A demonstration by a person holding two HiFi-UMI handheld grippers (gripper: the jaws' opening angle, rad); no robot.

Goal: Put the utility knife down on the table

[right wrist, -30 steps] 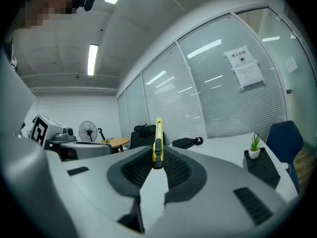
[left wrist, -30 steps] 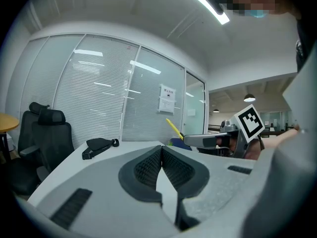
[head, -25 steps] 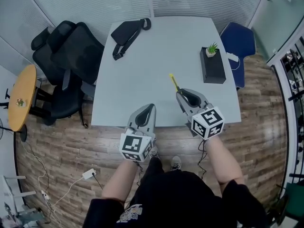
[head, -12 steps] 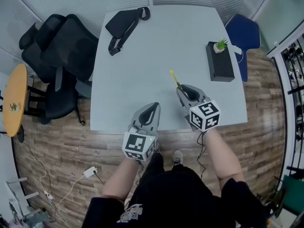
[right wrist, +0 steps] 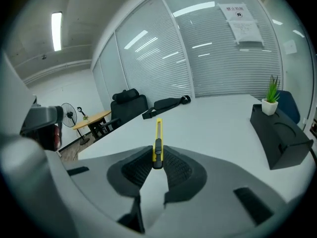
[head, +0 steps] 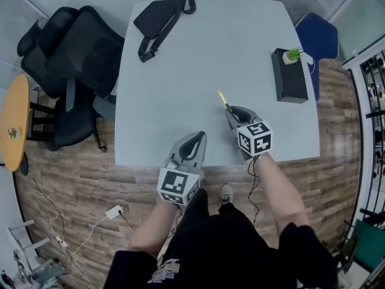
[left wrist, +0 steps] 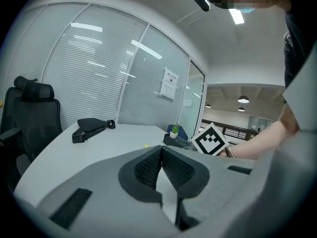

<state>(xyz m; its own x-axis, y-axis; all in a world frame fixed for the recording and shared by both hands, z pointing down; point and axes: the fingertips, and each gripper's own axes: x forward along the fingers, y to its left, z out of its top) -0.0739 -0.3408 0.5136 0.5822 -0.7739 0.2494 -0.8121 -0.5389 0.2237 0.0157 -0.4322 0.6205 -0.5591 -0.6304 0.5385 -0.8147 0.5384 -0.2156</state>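
A yellow utility knife with a black slider sticks out forward from my right gripper, whose pads are shut on its rear end. In the head view the utility knife points up-left over the pale grey table, with the right gripper low over the table's near right part. My left gripper hangs at the table's near edge, left of the right one. Its jaws meet with nothing between them, as the left gripper view shows.
A black waist bag lies at the table's far left. A black box with a small potted plant stands at the right edge. Black office chairs crowd the left side, a blue chair the right. A round wooden side table stands far left.
The right gripper has come down toward the table with the knife still in it and tipped more downward. The left gripper has also sunk a little at the near edge.
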